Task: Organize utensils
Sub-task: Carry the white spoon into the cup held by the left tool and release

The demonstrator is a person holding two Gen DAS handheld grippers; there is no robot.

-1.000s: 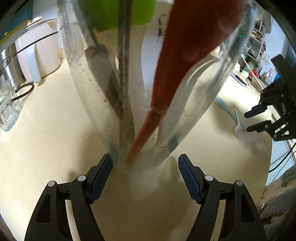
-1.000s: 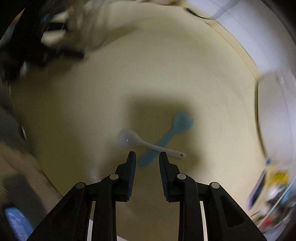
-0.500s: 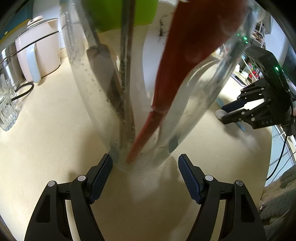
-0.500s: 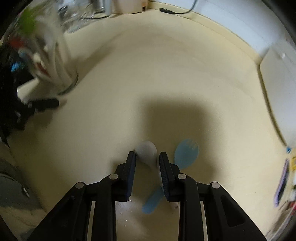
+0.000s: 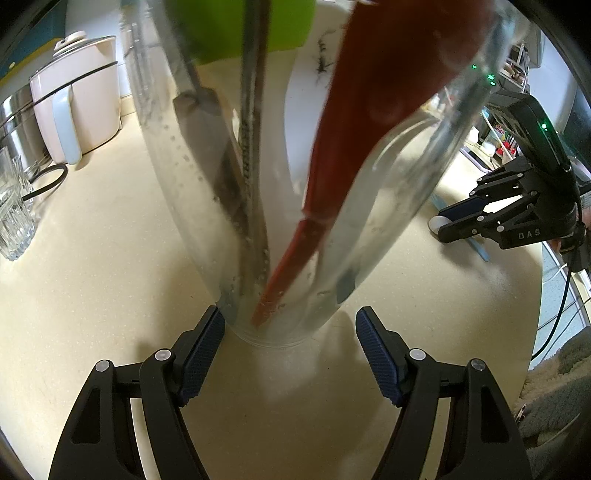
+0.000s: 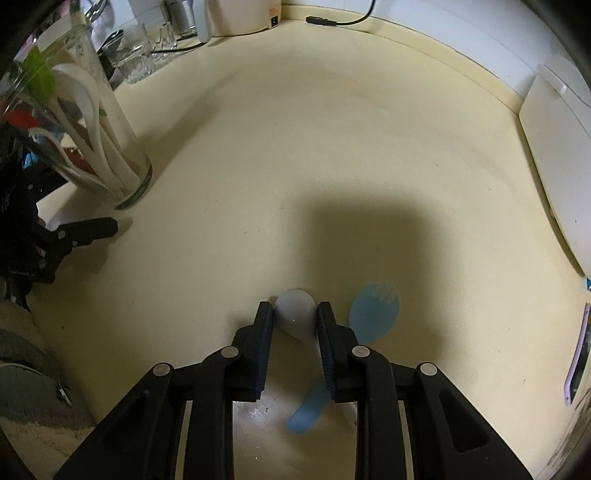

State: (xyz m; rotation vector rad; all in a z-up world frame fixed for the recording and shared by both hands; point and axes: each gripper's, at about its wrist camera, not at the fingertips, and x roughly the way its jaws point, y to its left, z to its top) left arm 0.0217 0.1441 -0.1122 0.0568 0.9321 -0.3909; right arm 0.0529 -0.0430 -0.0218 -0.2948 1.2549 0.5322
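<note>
A tall clear glass (image 5: 388, 192) stands on the cream counter, holding a red utensil (image 5: 369, 110), a green one (image 5: 229, 26) and dark handles. My left gripper (image 5: 290, 319) is open, its pads on either side of the glass base without touching it. The same glass (image 6: 122, 162) shows white spoons inside in the right wrist view. My right gripper (image 6: 294, 308) points steeply down, its pads against both sides of the bowl of a white spoon (image 6: 295, 317) lying on the counter. A blue spork (image 6: 375, 306) lies under the spoon's handle, just right of the fingers.
A white kettle (image 5: 81, 110) and a ribbed drinking glass (image 5: 14, 218) stand at the back left. A white board (image 6: 554, 155) leans along the right wall and a phone (image 6: 578, 362) lies by it. The counter edge (image 5: 535, 295) runs close behind the right gripper.
My right gripper rolled and came in over the white spoon until its bowl sat between the pads. The left gripper and the glass stayed where they were.
</note>
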